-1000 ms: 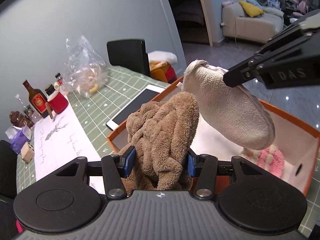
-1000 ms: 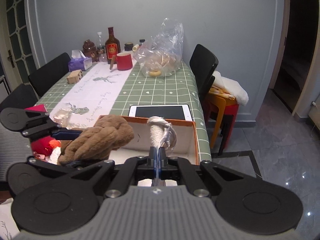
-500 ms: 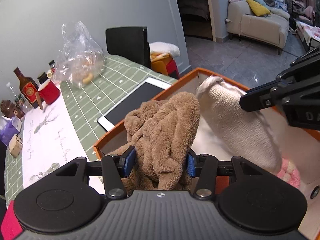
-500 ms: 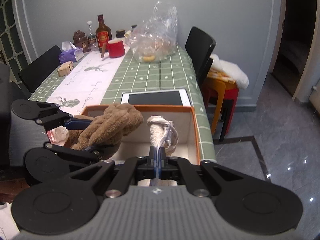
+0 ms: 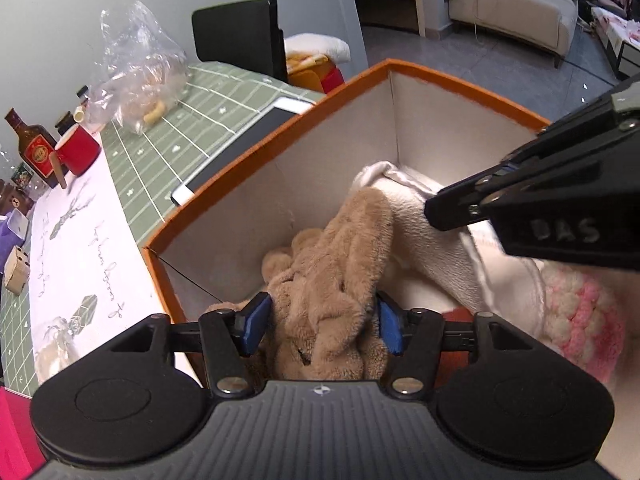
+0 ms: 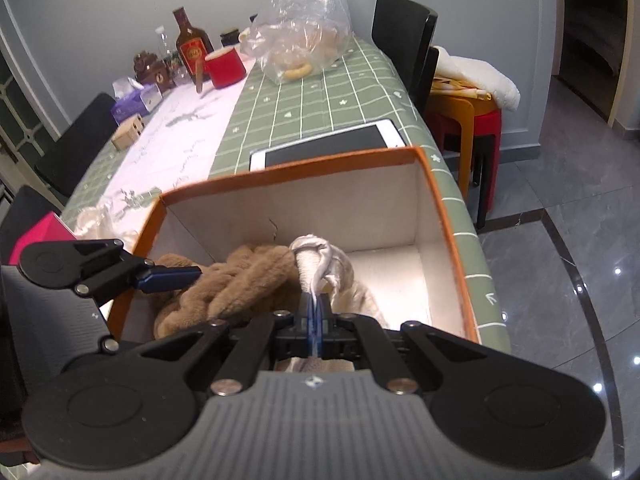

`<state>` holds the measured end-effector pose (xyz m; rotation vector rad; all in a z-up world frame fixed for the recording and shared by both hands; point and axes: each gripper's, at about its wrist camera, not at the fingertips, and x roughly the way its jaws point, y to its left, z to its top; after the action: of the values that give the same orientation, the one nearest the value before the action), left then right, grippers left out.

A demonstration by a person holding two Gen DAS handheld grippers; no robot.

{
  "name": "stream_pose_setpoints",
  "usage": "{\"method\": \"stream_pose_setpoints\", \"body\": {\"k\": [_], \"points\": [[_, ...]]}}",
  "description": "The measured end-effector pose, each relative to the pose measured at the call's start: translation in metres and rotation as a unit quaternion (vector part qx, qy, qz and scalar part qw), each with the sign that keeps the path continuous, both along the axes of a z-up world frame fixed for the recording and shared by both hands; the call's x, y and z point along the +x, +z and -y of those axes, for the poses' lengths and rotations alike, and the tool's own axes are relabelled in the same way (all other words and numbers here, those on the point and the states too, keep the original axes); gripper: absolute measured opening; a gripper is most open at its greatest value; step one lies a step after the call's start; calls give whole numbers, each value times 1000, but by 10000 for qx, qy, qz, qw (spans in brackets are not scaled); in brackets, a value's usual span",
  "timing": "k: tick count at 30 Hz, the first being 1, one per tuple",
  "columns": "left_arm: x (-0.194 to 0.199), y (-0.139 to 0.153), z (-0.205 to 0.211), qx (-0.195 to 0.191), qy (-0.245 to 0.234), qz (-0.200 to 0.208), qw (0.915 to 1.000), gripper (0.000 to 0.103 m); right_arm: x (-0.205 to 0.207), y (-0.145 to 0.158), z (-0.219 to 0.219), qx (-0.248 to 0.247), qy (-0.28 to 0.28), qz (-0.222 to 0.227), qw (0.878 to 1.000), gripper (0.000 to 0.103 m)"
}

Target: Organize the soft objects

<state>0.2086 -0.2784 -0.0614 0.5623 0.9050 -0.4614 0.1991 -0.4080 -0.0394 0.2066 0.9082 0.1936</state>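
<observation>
My left gripper (image 5: 322, 326) is shut on a brown fluffy plush (image 5: 332, 272) and holds it down inside the orange box (image 5: 256, 148). My right gripper (image 6: 315, 312) is shut on a cream soft slipper (image 6: 320, 260), which lies inside the box beside the plush; the slipper also shows in the left wrist view (image 5: 432, 248). The brown plush (image 6: 240, 280) touches the slipper. A pink and white knitted item (image 5: 580, 312) lies in the box at the right. The box (image 6: 440, 208) stands at the table's near end.
A white tablet (image 6: 328, 144) lies just beyond the box on the green checked tablecloth (image 6: 320, 92). Further back stand a clear plastic bag (image 6: 304, 40), a red mug (image 6: 224, 66), a brown bottle (image 6: 192, 48) and a tissue box (image 6: 136, 98). Black chairs (image 6: 404, 28) flank the table.
Both grippers have moved down into the orange box, carrying the brown plush and the cream slipper from above the rim to inside it.
</observation>
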Motion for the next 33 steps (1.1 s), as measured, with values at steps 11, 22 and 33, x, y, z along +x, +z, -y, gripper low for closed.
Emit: {"method": "stream_pose_setpoints", "body": {"k": [11, 22, 33], "points": [[-6, 11, -4, -116, 32, -149, 9998, 79, 3, -8, 7, 718, -329, -90, 9968, 12], [-13, 50, -26, -517, 265, 50, 9983, 82, -11, 14, 13, 617, -491, 278, 9965, 23], [-35, 94, -65, -930, 537, 326, 9937, 82, -36, 50, -18, -159, -244, 722, 9970, 28]]}}
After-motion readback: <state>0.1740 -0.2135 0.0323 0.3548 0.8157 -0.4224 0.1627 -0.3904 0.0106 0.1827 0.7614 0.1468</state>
